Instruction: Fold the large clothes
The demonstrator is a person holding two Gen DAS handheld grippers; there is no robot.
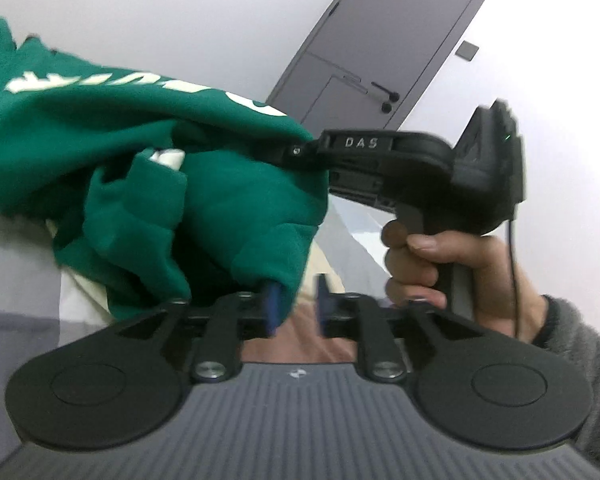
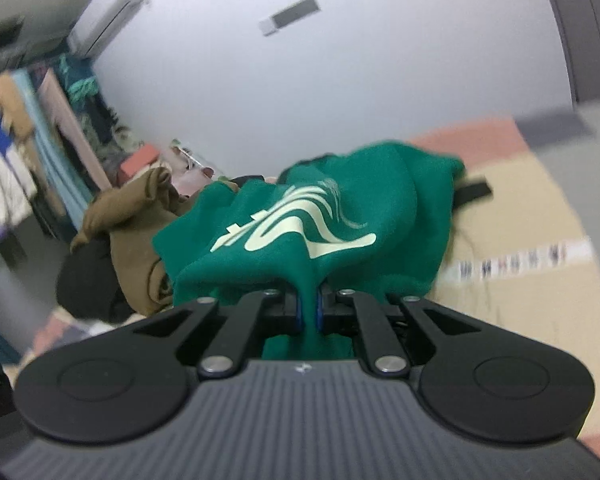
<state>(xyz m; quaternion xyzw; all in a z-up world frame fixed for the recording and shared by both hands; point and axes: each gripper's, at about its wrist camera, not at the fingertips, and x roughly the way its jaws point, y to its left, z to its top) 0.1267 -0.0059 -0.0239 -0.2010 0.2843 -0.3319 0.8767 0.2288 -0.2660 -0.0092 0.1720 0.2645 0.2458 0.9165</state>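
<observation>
A large green sweatshirt (image 1: 148, 168) with pale lettering hangs bunched in the air. In the left wrist view my left gripper (image 1: 296, 308) is open; the cloth's edge touches its left blue pad (image 1: 271, 308), with nothing between the pads. The right gripper's body (image 1: 400, 168), held by a hand, bites into the sweatshirt's upper fold. In the right wrist view my right gripper (image 2: 309, 310) is shut on a fold of the green sweatshirt (image 2: 320, 224), which drapes forward over the bed.
A bed with a beige and pink cover (image 2: 512, 248) lies under the cloth. A brown garment (image 2: 136, 240) and a black one (image 2: 88, 284) are piled to the left. A clothes rack (image 2: 32, 152) stands at far left. A grey door (image 1: 388, 40) is behind.
</observation>
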